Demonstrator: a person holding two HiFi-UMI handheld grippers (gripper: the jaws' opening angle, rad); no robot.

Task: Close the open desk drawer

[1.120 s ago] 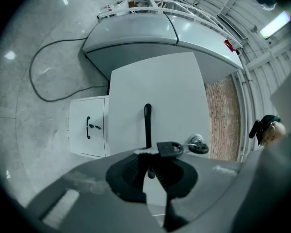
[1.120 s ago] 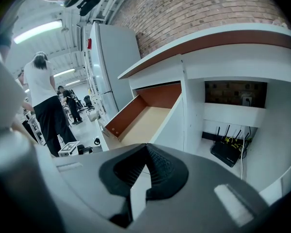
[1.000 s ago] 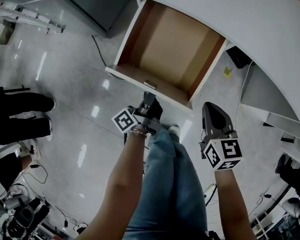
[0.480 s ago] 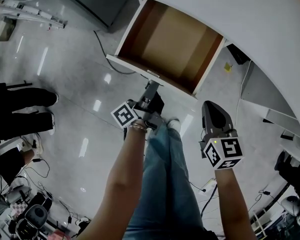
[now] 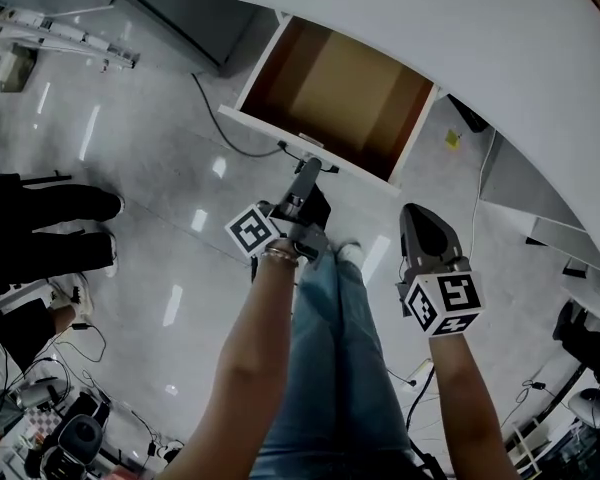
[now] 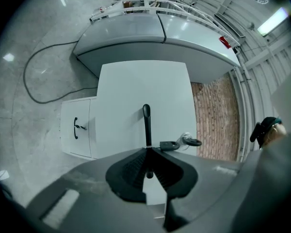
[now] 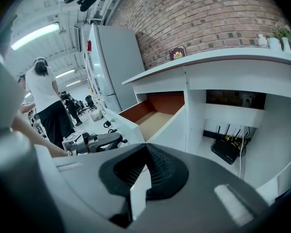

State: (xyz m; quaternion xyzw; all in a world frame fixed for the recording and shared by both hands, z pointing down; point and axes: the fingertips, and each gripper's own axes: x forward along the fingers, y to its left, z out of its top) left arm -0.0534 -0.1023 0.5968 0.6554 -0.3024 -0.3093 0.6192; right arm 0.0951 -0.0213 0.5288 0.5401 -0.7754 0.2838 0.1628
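Observation:
The open drawer (image 5: 332, 93), brown inside with a white front, juts out from under the white desk (image 5: 480, 38). My left gripper (image 5: 308, 168) reaches level to the drawer front (image 6: 145, 91). It is shut on the thin black drawer handle (image 6: 146, 123), which runs between its pads. Keys on a ring (image 6: 184, 141) hang from the front just beside the handle. My right gripper (image 5: 425, 230) hovers lower right of the drawer, clear of it, shut with nothing in it. From the right gripper view, the drawer (image 7: 153, 116) is seen from the side with the left gripper (image 7: 94, 141) at its front.
A bystander's dark legs and shoes (image 5: 45, 230) stand at the left. A black cable (image 5: 225, 128) trails over the floor by the drawer. A router (image 7: 226, 152) sits in the desk recess. A low white cabinet (image 6: 77, 127) adjoins the drawer. Another person (image 7: 44, 97) stands beyond.
The drawer has slid partly into the desk and shows less of its inside. My left gripper has followed its front toward the desk. The right gripper has barely moved.

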